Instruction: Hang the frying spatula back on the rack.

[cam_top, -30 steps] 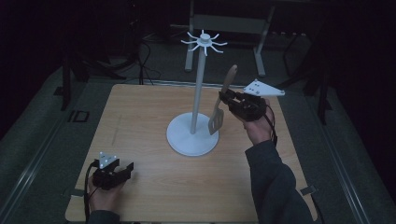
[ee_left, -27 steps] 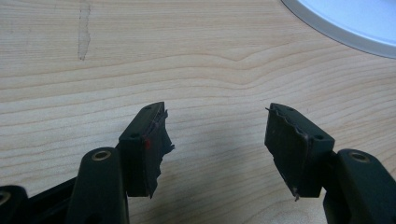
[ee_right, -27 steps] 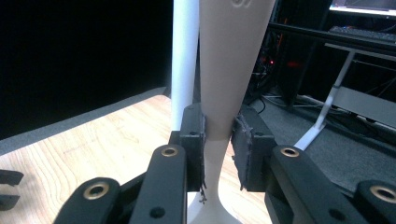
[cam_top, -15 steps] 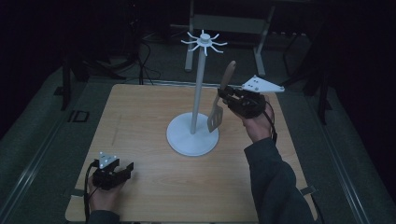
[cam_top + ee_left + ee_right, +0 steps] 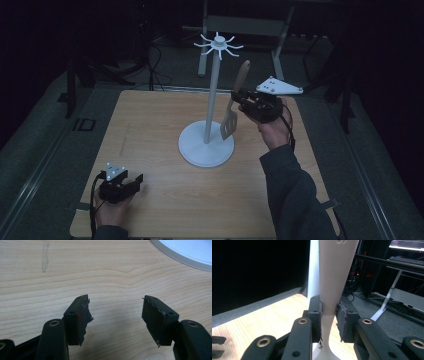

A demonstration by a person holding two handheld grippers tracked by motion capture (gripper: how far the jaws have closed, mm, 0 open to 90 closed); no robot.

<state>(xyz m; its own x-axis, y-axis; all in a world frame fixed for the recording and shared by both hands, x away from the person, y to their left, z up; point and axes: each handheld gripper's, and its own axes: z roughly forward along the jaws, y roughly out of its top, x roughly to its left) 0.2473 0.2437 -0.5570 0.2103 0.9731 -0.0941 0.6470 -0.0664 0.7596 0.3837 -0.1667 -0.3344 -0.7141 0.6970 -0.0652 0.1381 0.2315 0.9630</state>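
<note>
A white stand (image 5: 212, 95) with a round base and a ring of hooks (image 5: 218, 44) at its top rises from the middle of the wooden table (image 5: 150, 120). My right gripper (image 5: 240, 102) is shut on a spatula (image 5: 230, 122), held upright just right of the pole with the wooden handle up and the slotted blade down, off the table. In the right gripper view the pads clamp the spatula's neck (image 5: 334, 277), with the pole (image 5: 313, 270) right behind it. My left gripper (image 5: 135, 182) rests low at the table's front left, its jaws (image 5: 116, 315) open with nothing between them.
The stand's base (image 5: 185, 252) lies ahead and to the right of the left gripper. Beyond the table's far edge are metal frame legs (image 5: 280, 45) and cables on the dark floor. Bare wood surrounds the base.
My right gripper has lifted the spatula slightly beside the pole. The left gripper has stayed where it was.
</note>
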